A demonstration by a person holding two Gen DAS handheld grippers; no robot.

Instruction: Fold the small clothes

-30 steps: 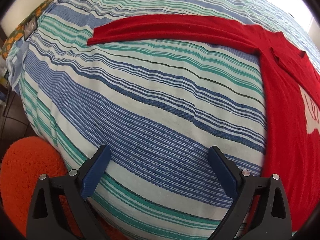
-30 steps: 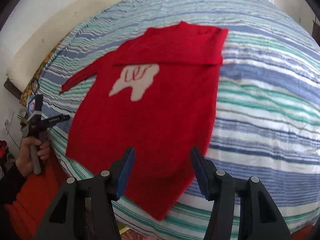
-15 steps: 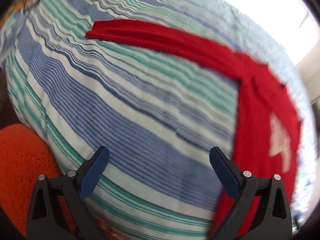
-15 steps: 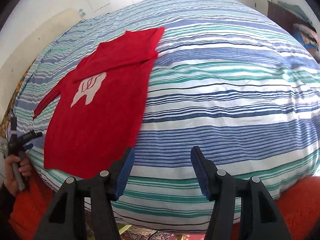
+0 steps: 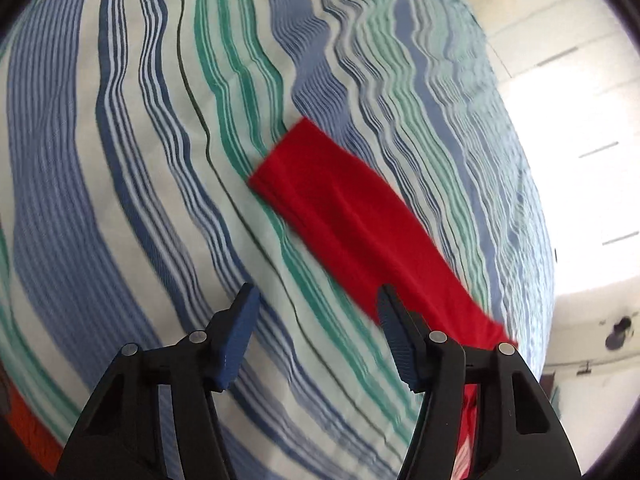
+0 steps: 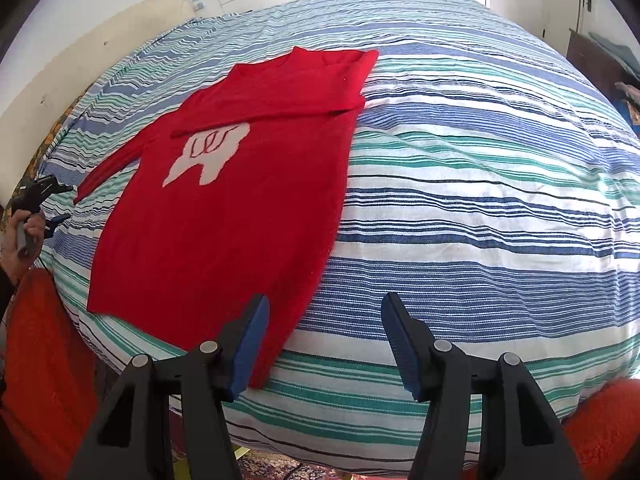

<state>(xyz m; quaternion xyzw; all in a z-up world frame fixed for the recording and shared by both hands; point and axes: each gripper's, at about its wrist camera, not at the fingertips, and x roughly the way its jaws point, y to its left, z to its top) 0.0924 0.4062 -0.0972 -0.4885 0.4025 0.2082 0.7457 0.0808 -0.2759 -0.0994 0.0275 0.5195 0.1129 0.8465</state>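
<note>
A red sweater (image 6: 240, 208) with a white patch on its chest lies flat on the striped bed (image 6: 480, 200). Its right sleeve is folded across the chest; its left sleeve (image 5: 352, 216) stretches out to the left. My left gripper (image 5: 316, 340) is open and empty, just short of that sleeve's cuff; it also shows in the right wrist view (image 6: 52, 204), at the far left. My right gripper (image 6: 324, 340) is open and empty above the bed's near edge, beside the sweater's bottom right corner.
An orange fuzzy rug (image 6: 44, 360) lies on the floor by the bed's near left side and shows again at the right (image 6: 600, 428). A cream headboard (image 6: 100, 60) and white wall stand behind the bed.
My left gripper has swung toward the outstretched sleeve, which now fills its view. My right gripper's view has shifted back left, so the sweater's hem is near its left finger again.
</note>
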